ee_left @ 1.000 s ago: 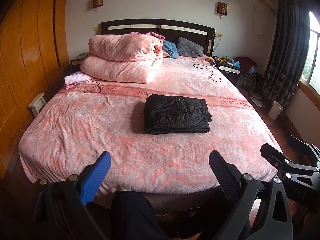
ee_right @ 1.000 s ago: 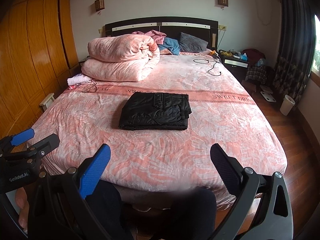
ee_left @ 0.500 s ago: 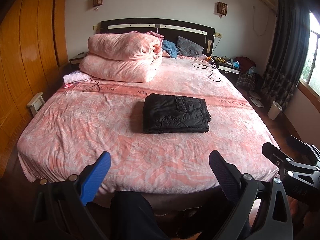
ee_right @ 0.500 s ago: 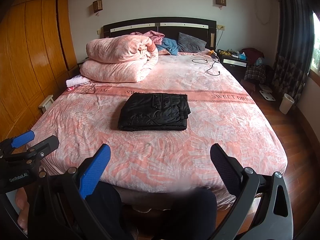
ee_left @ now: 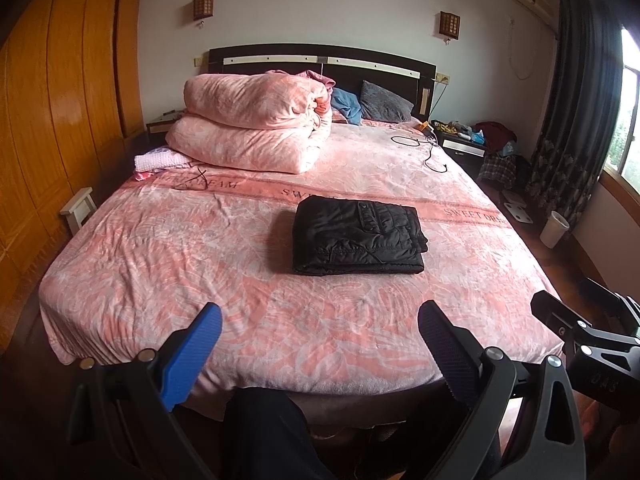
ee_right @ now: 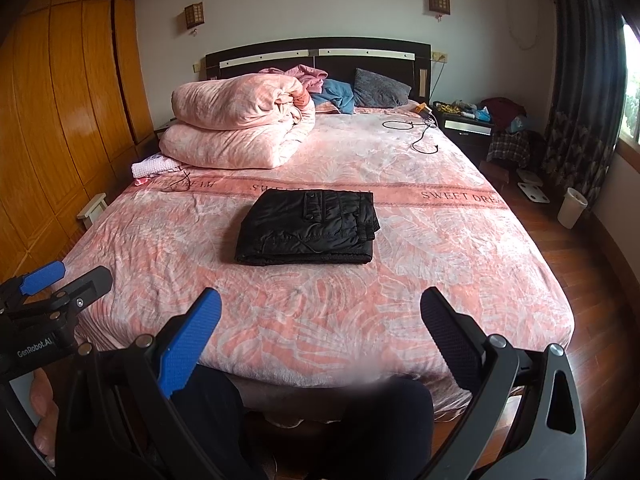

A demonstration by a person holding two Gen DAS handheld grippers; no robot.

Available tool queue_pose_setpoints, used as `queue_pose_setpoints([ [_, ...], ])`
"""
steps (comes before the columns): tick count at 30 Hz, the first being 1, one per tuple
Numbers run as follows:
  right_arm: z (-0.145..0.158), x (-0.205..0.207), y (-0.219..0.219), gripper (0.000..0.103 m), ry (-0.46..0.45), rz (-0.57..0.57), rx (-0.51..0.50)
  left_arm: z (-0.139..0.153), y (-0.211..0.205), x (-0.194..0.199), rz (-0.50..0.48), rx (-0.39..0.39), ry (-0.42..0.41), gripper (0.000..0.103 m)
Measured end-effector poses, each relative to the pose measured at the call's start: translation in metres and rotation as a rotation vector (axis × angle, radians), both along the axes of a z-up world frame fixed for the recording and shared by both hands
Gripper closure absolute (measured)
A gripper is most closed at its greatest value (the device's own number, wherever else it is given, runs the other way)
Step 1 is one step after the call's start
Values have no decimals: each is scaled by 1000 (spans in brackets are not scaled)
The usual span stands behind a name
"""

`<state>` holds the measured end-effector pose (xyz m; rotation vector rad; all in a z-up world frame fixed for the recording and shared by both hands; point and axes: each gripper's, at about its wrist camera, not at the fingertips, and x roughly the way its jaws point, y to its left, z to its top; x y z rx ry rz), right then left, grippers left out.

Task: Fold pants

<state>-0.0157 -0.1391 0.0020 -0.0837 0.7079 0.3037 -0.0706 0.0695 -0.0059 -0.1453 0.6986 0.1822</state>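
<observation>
The black quilted pants point(ee_left: 357, 236) point(ee_right: 308, 232) lie folded into a neat rectangle in the middle of the pink bed point(ee_left: 200, 264) point(ee_right: 460, 264). My left gripper point(ee_left: 320, 332) is held well back from them, off the foot of the bed, open and empty. My right gripper point(ee_right: 320, 320) is beside it, also open and empty, clear of the mattress. Each gripper shows at the edge of the other's view: the right gripper point(ee_left: 592, 332) at the right, the left gripper point(ee_right: 52, 284) at the left. Neither touches the pants.
A folded pink duvet point(ee_left: 256, 128) and pillows point(ee_left: 384, 102) fill the head of the bed. A black cable point(ee_left: 428, 152) lies at its far right. A wooden wardrobe point(ee_left: 60, 100) lines the left wall. A nightstand point(ee_right: 468, 124), clutter and a white bin point(ee_right: 572, 208) stand right. The person's dark-clothed legs point(ee_right: 280, 432) are below.
Both grippers have drawn back a little from the bed and tilted slightly. The folded pants have not moved and both grippers have stayed open.
</observation>
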Motion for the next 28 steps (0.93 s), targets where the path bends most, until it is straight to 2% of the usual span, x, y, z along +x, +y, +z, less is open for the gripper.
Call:
queue_pose_setpoints([
  [19,1,1,2,3,2,-2,2,-5,7,2,-6,-30,20,4],
  [28,1,1,3,3,3,-2,3,-3,4,-1,-3,8,2,4],
])
